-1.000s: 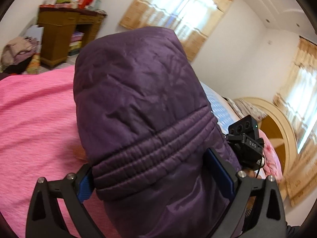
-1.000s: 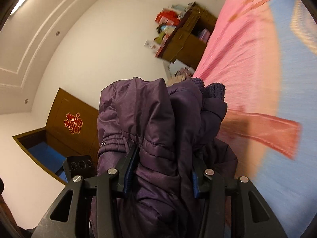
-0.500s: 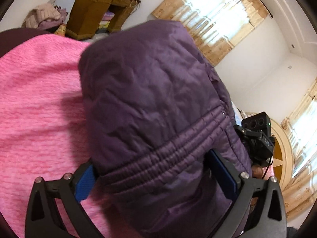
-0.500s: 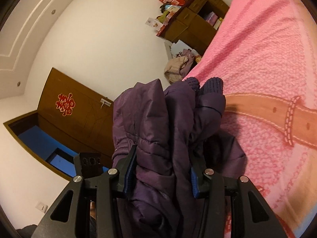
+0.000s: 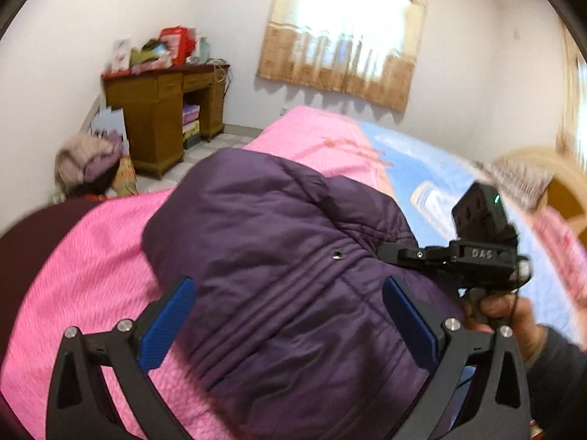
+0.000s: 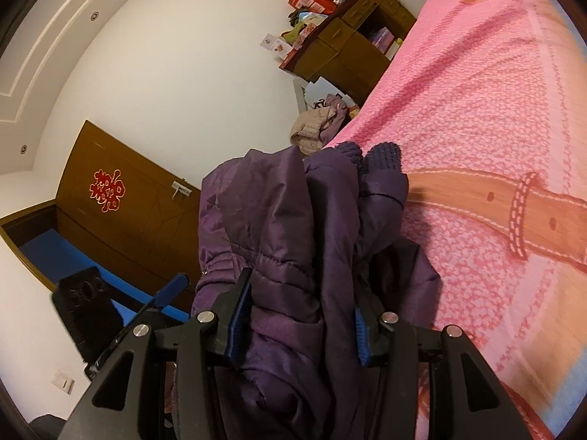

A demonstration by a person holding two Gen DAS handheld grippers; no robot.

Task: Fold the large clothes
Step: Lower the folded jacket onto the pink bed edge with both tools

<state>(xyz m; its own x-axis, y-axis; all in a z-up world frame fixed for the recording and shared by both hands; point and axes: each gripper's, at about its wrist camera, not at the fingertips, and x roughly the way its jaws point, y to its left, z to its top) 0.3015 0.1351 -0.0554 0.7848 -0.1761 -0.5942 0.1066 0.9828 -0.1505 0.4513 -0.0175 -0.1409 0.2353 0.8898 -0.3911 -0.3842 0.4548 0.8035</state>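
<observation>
Recording purple jacket [image 5: 275, 242] down on pink bedspread [image 5: 91, 256], bunched into a thick mound near the bed's edge.

Viewing along left gripper [image 5: 290, 282]: jaws found wide apart, straddling the mound. Both blue pad faces seen bare, not pressed into fabric; near pad just beside the jacket's edge, with a strip of bedspread showing beside it lower down. Noted quilted stitch lines and one small snap on the cloth between the fingers.

Viewing along right gripper [image 6: 301, 293]: jaws opening, with a tall fold of the jacket between them. Pads seen in contact with the fabric on both sides. Noted fold standing upright out of the jaws, with two dark knit cuffs [image 6: 381, 157] at its far end, just above the bedspread.

From left view, spotted a hand [image 5: 506, 315] in a dark sleeve gripping the right tool's handle, close against the mound's right side.

Beyond the bed: logged wooden desk [image 5: 157, 110] with clutter on top, heap of clothes [image 5: 88, 161] on the floor beside it, brown door [image 6: 121, 212] with a red paper ornament.
</observation>
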